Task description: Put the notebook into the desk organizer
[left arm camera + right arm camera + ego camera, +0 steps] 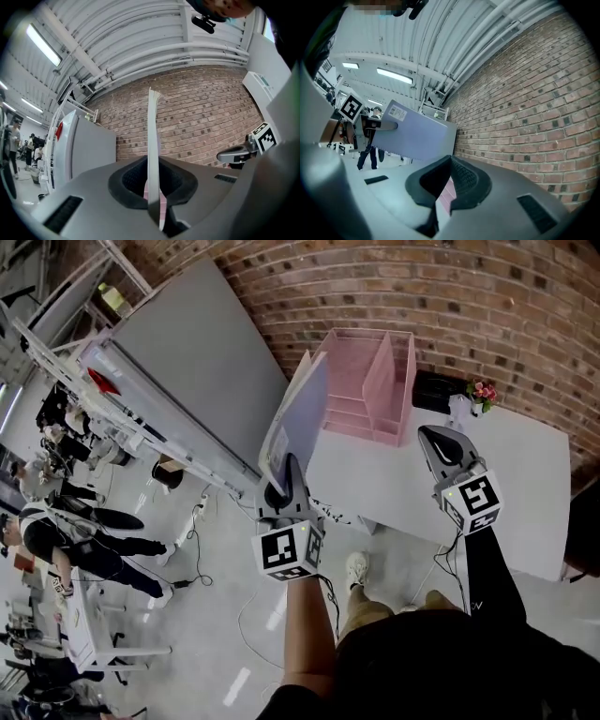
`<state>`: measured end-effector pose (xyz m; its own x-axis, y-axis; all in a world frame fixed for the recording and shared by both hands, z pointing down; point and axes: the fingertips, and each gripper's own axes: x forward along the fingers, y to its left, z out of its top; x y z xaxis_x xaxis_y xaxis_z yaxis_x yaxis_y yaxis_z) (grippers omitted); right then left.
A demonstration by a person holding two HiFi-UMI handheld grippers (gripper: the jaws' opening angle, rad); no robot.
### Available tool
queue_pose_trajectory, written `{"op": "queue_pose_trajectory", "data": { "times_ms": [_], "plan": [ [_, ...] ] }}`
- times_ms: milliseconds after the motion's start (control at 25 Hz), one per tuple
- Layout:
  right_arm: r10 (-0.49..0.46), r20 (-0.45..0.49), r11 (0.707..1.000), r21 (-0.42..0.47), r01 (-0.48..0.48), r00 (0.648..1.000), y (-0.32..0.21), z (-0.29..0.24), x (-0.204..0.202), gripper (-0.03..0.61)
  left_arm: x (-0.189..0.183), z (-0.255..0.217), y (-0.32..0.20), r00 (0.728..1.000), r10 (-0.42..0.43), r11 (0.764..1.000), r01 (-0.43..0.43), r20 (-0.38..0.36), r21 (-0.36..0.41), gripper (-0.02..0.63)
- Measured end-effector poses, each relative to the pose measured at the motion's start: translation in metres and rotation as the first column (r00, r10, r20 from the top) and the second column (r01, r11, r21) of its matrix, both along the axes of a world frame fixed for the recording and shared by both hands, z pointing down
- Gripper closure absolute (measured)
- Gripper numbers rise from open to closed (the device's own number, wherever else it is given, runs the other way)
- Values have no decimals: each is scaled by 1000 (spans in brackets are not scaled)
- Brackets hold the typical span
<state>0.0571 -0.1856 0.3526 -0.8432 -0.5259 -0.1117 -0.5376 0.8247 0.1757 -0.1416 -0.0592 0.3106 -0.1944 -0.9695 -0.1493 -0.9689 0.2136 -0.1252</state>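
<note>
Lavender notebook (305, 418) stands upright, clamped by left gripper (286, 470) (right gripper (439, 439) closed, empty). Pink mesh organizer (380, 381) lies at one o'clock.

The left gripper (289, 467) and the right gripper (433, 439) are made as smooth grey shells, lined inside with bumpy black pads (126, 183). A white cube (289, 551) with black square marks is fixed on each. A black sleeve (492, 568), a dark top (450, 662), tan trousers (361, 610) and a white shoe (356, 568) are worn.
</note>
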Motion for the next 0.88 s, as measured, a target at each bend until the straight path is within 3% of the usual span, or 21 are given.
{"op": "queue_pose_trajectory", "data": {
  "times_ms": [440, 880],
  "plan": [
    [130, 10, 991, -14, -130, 991, -80, -13, -54, 558, -65, -5, -113, 988, 151, 988, -151, 9, -8, 575],
    [273, 39, 962, -13, -272, 961, -147, -29, -113, 558, -137, -18, -217, 954, 298, 955, -298, 42, -8, 575]
  ]
}}
